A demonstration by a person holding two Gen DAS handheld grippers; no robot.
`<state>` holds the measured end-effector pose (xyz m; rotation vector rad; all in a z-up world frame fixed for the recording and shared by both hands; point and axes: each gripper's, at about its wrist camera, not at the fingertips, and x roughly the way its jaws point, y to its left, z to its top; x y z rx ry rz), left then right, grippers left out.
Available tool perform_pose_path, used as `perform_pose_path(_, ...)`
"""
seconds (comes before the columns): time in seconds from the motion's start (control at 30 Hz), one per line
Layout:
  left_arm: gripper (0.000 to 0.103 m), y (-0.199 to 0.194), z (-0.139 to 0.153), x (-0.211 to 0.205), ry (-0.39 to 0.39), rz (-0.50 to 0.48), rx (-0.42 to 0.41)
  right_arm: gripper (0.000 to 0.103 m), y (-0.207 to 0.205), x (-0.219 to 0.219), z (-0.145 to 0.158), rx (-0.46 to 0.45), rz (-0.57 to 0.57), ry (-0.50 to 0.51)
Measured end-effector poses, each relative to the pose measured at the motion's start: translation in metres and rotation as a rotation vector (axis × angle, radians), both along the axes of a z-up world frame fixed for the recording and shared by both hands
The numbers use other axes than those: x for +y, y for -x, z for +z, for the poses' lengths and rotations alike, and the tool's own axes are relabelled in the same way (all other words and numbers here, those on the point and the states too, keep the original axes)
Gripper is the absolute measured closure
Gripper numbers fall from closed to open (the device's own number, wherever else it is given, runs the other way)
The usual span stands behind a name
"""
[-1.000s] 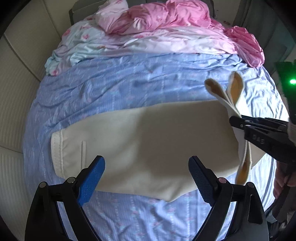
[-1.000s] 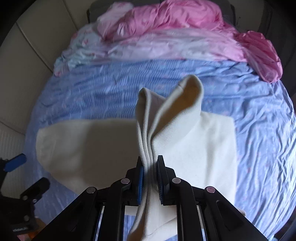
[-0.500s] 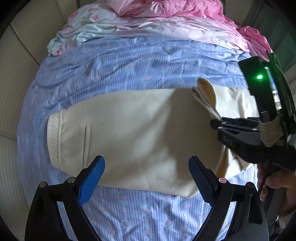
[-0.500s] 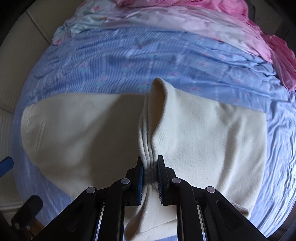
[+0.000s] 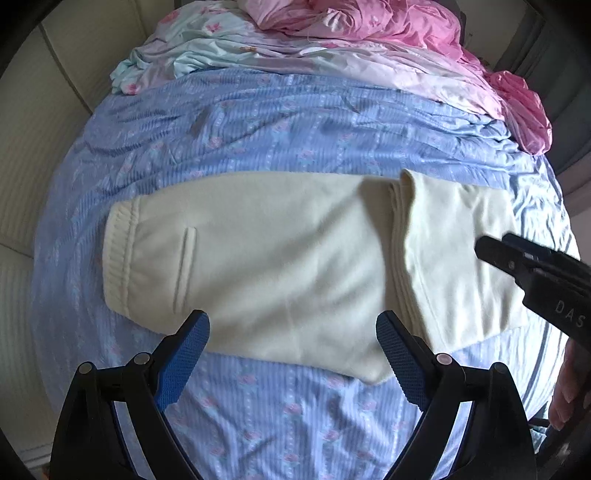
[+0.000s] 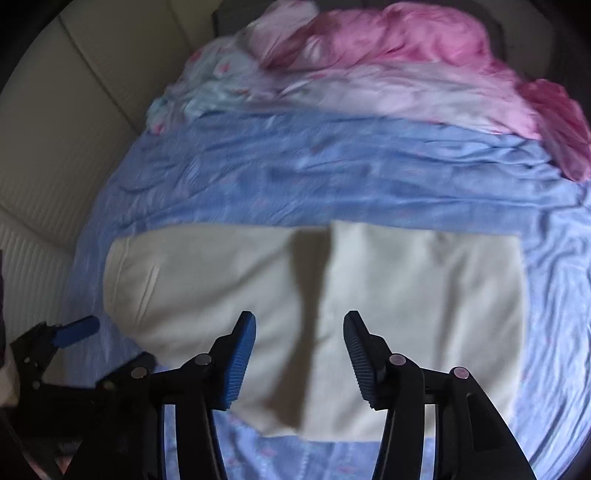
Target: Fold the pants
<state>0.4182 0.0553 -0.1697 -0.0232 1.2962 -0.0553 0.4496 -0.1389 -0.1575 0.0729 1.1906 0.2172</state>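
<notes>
Cream pants lie flat across the blue sheet, waistband at the left. The leg ends are folded back over the middle, and the folded flap lies on the right half. In the right wrist view the pants show the same flap. My left gripper is open and empty over the pants' near edge. My right gripper is open and empty above the flap's left edge; it also shows in the left wrist view at the right.
A blue floral bed sheet covers the bed. Pink and pale bedding is heaped at the far end. A cream padded wall runs along the left side. The near bed edge is just below the pants.
My right gripper was shut on the leg ends and carried them leftward over the pants. It has opened and let go, and the flap now lies flat.
</notes>
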Motion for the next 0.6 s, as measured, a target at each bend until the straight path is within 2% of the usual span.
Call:
perform_pose_path(0.13,0.011,0.016,-0.012,-0.012,0.002,-0.017,0.024,0.052,0.014,-0.013,-0.026,0.09,0.017,-0.012)
perform_pose_path(0.27,0.011,0.029,-0.026,-0.018,0.004,-0.033,0.064,0.052,0.026,-0.008,-0.067,0.173,-0.006,-0.048)
perform_pose_path(0.43,0.011,0.041,-0.035,-0.016,-0.012,-0.044,0.081,0.051,0.039,0.009,-0.117,0.285,0.004,-0.016)
perform_pose_path(0.6,0.011,0.048,-0.043,0.008,0.0,0.027,0.092,0.05,0.056,0.032,-0.126,0.286,0.07,0.062)
